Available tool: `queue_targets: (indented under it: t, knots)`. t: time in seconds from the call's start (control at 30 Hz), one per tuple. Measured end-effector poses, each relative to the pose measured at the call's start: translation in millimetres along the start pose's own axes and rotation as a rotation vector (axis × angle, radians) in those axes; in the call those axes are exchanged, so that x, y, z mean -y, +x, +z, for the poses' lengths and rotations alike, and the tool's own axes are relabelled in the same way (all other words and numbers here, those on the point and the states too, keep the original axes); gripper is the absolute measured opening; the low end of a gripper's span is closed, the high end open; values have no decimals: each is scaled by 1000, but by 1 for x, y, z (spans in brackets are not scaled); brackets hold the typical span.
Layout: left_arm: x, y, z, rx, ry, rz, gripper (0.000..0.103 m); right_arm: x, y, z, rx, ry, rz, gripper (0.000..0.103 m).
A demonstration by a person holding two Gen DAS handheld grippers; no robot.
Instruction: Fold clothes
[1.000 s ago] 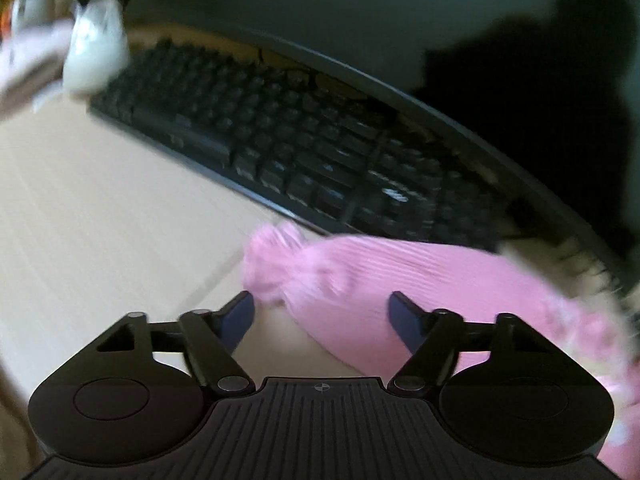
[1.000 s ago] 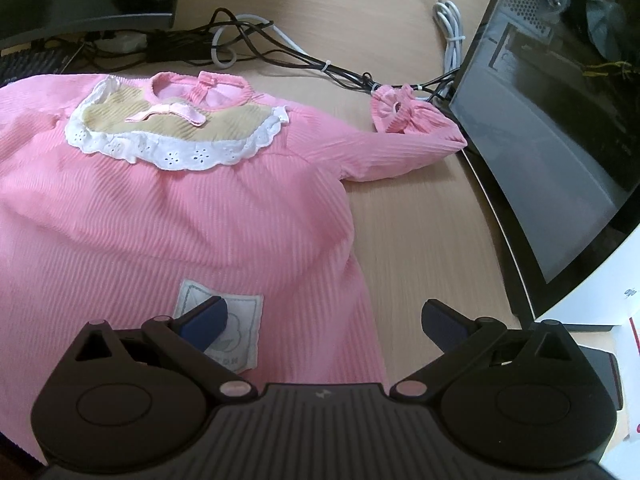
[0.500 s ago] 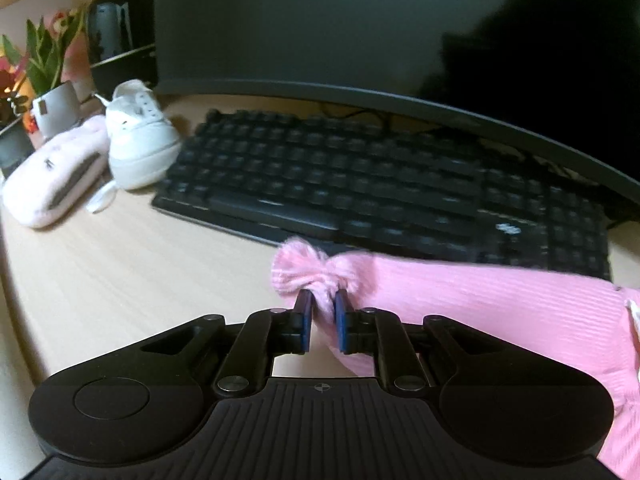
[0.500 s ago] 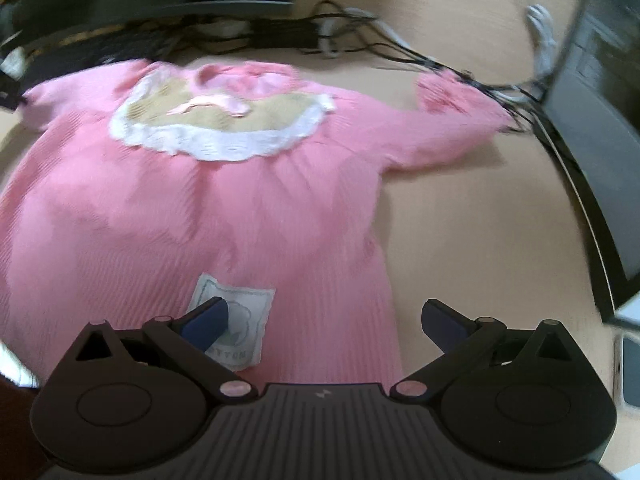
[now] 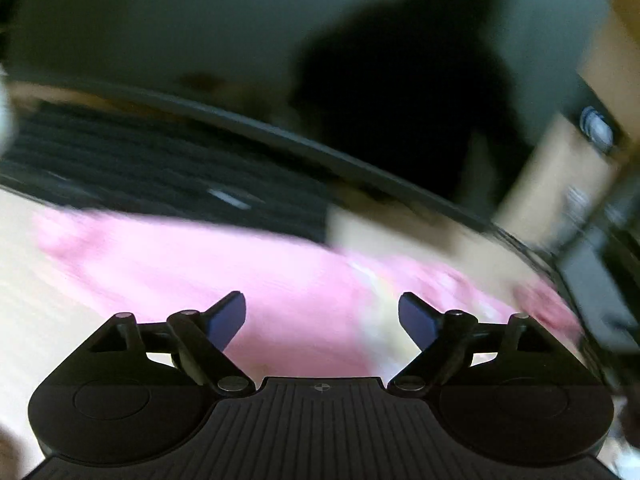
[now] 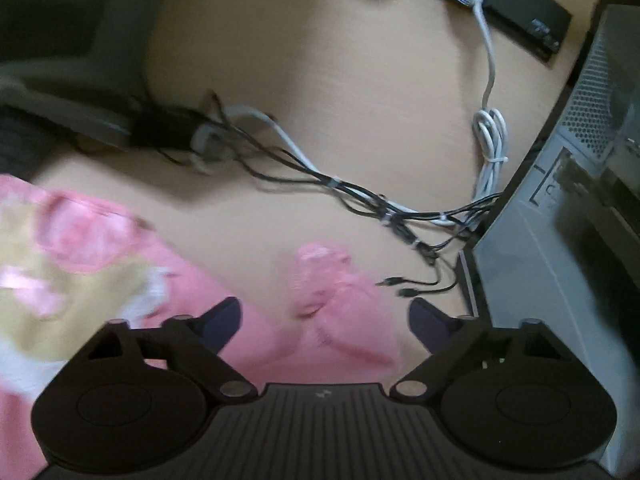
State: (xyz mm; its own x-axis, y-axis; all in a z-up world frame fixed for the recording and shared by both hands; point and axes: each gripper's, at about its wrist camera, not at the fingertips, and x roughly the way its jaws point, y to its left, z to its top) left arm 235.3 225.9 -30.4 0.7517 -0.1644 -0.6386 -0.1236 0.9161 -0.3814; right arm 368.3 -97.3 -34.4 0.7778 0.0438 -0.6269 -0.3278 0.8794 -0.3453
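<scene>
two grippers, both with fingers spread wide and nothing between them. the left gripper (image 5: 320,312) hangs over the pink top (image 5: 224,264), its blue pads (image 5: 226,316) apart above the blurred cloth; whether they touch it cannot be told. the top lies flat on the desk (image 5: 44,312), one sleeve reaching left, the pale collar a smear to the right. just beyond the top runs the keyboard (image 5: 132,168), and behind that the dark monitor (image 5: 200,28) fills the far side. the whole left view is blurred.

the right gripper (image 6: 325,318) is over the other sleeve (image 6: 328,296), whose ruffled cuff points away between the spread pads (image 6: 222,322). the collar (image 6: 60,304), cream with white trim, sits at the left. past the cuff a bundle of cables (image 6: 360,196) crosses the desk toward the pc case (image 6: 560,220) at the right. a white cord (image 6: 490,120) runs far to a power strip (image 6: 512,4). the monitor stand (image 6: 68,92) is at far left.
</scene>
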Motion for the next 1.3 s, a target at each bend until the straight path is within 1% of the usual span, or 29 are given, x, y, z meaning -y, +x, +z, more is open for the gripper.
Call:
queue_targets:
  t: [0.07,0.1,0.13,0.17,0.27,0.3,0.43,0.5,0.6,0.67,0.7,0.73,0.77,0.83,0.87,0.9,0.97,1.0,1.03,1.1,1.17,1.23,1.27,1.3]
  knots:
    - [23,22,-19,-76,24,-52,89,-3,26,1,-26,-37,-41,83]
    - [29,29,-25,-100,34,-65,89,-4,38,1,-41,-53,-54,82]
    - [31,32,-28,-114,41,-69,89,-3,46,1,-54,-55,-54,69]
    - [33,35,-30,-128,49,-73,89,3,47,0,-58,-36,-41,46]
    - [39,44,-39,-169,73,-85,91,18,48,-2,-71,22,0,18]
    - [41,47,-42,-183,81,-90,93,24,45,-2,-61,40,3,15]
    - [49,60,-54,-239,113,-106,95,56,-16,4,112,97,-78,12]
    - [51,63,-55,-242,114,-111,95,71,-47,6,193,99,-122,11]
    - [55,66,-55,-238,109,-117,96,80,-66,3,234,82,-138,12]
    - [53,66,-55,-233,108,-120,96,76,-62,-9,213,44,-140,13]
    - [53,66,-55,-231,107,-122,97,72,-55,-16,181,35,-140,16]
    - [53,66,-55,-230,107,-123,98,69,-46,-24,126,32,-145,28]
    - [53,66,-55,-231,109,-123,98,66,-37,-32,75,31,-153,37]
    - [54,66,-55,-232,123,-120,99,57,-30,-48,0,20,-180,42]
    - [54,65,-55,-234,129,-119,99,53,-30,-54,-23,10,-190,44]
    - [54,65,-55,-236,132,-119,99,50,-33,-60,-35,2,-194,46]
    - [55,65,-55,-238,132,-120,99,45,-41,-65,-31,-3,-191,60]
    - [55,66,-55,-238,132,-121,99,44,-48,-65,-17,9,-184,62]
    - [56,66,-55,-238,133,-122,99,43,-54,-64,-4,29,-168,66]
    - [58,68,-56,-234,139,-123,101,43,-61,-58,11,116,-89,70]
    - [60,68,-57,-231,149,-121,103,43,-59,-56,0,240,49,75]
    - [61,69,-58,-229,161,-117,103,42,-45,-59,-28,375,175,75]
    - [62,69,-59,-228,167,-115,103,42,-37,-62,-46,431,221,75]
    - [62,69,-59,-228,173,-117,103,41,-27,-65,-71,463,235,75]
